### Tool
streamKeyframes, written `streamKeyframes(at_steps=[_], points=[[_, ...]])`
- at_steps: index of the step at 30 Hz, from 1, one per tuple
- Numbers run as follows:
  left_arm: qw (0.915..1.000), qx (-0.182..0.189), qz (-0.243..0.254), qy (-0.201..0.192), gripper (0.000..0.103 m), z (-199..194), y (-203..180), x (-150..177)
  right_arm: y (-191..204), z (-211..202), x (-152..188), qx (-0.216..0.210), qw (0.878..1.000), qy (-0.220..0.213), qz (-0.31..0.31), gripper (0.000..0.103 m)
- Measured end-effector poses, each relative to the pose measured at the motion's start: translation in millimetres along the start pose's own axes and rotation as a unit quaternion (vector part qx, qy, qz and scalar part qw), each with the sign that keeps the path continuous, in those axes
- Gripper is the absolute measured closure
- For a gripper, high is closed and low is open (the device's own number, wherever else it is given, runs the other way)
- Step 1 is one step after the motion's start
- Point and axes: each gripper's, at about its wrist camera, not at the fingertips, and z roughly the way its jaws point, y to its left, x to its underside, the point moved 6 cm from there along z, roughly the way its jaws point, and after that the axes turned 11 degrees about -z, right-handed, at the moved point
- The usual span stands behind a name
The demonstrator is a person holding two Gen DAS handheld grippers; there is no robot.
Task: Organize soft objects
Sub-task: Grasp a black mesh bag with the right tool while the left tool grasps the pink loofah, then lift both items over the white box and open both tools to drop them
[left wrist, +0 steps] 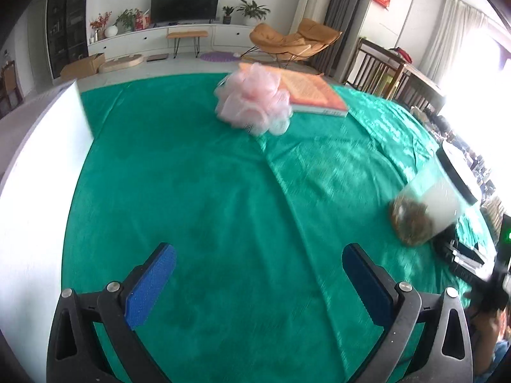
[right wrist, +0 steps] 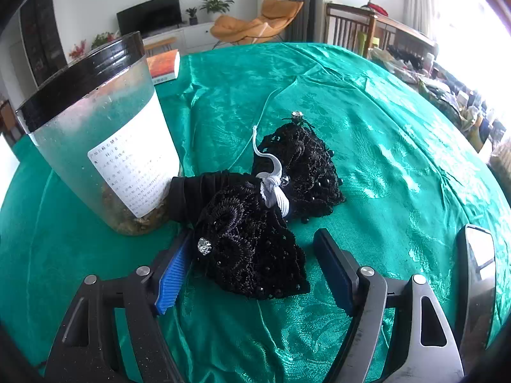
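Note:
A black lace fabric piece [right wrist: 252,242] with rhinestones and a white elastic band [right wrist: 274,191] lies on the green tablecloth [right wrist: 383,159]. My right gripper [right wrist: 254,271] is open around its near lobe. The left pad is right beside the lace, and the right pad stands apart from it. A pink mesh bath pouf [left wrist: 252,102] rests at the far side of the table, leaning on an orange book [left wrist: 316,92]. My left gripper [left wrist: 258,282] hangs open over bare cloth, well short of the pouf, with nothing between its fingers.
A tall plastic jar [right wrist: 95,146] with a black lid and white label stands just left of the lace; it also shows as the jar [left wrist: 431,210] at the right. The book [right wrist: 164,65] lies behind it. A white surface [left wrist: 35,175] borders the cloth on the left.

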Motion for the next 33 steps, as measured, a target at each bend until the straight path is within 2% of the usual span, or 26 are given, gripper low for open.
streamKeyframes(at_steps=[3, 6, 11, 13, 14, 15, 16, 17, 19, 22, 25, 29, 31, 33], points=[[1.0000, 0.005, 0.006, 0.000, 0.000, 27.3, -26.7, -55.2, 0.1, -0.2, 0.1, 0.000, 1.000, 0.000, 0.000, 0.024], [0.9994, -0.027, -0.004, 0.019, 0.000, 71.5, -34.7, -99.3, 0.1, -0.4, 0.1, 0.000, 1.000, 0.000, 0.000, 0.024], [0.9944, -0.102, -0.002, 0.027, 0.000, 138.0, -30.3, -133.6, 0.9, 0.5, 0.4, -0.005, 1.000, 0.000, 0.000, 0.023], [0.9930, -0.114, -0.009, 0.029, 0.000, 155.8, -23.5, -138.9, 0.8, 0.8, 0.6, -0.007, 1.000, -0.001, 0.001, 0.022], [0.9937, -0.107, -0.015, 0.031, 0.006, 162.8, -20.7, -140.9, 0.7, 0.8, 0.6, -0.009, 1.000, -0.001, 0.001, 0.022], [0.9948, -0.096, -0.021, 0.030, 0.032, 166.1, -17.0, -142.2, 0.3, 0.3, 0.7, -0.011, 1.000, -0.002, 0.003, 0.021], [0.9949, -0.092, -0.025, 0.031, 0.048, 168.1, -13.3, -144.0, -0.4, 0.1, 0.4, -0.014, 1.000, -0.003, 0.005, 0.021], [0.9948, -0.094, -0.028, 0.030, 0.058, 166.5, -9.1, -144.8, -1.2, -0.2, 0.6, -0.017, 1.000, -0.004, 0.008, 0.021], [0.9972, -0.068, -0.027, 0.015, 0.063, 151.3, -7.4, -140.7, -3.4, -1.0, 0.7, -0.026, 1.000, -0.008, 0.015, 0.021], [0.9994, -0.027, -0.014, 0.017, 0.064, 113.2, -10.2, -116.0, -8.5, -3.7, 1.6, -0.046, 0.998, -0.019, 0.033, 0.021], [0.9995, 0.000, 0.027, 0.016, 0.064, 67.3, -19.5, -80.6, -16.4, -7.9, 3.2, -0.076, 0.994, -0.035, 0.066, 0.022], [0.9969, 0.021, 0.075, 0.012, 0.064, 17.3, -25.9, -35.3, -23.0, -10.5, -2.1, -0.119, 0.988, -0.012, 0.095, 0.022], [0.9967, 0.030, 0.075, 0.011, 0.064, 1.5, -25.7, -19.5, -32.2, -15.1, -9.1, -0.152, 0.979, -0.011, 0.136, 0.022], [0.9967, 0.036, 0.072, 0.011, 0.064, -5.9, -26.5, -6.0, -43.3, -18.9, -16.2, -0.150, 0.975, -0.004, 0.166, 0.022]])
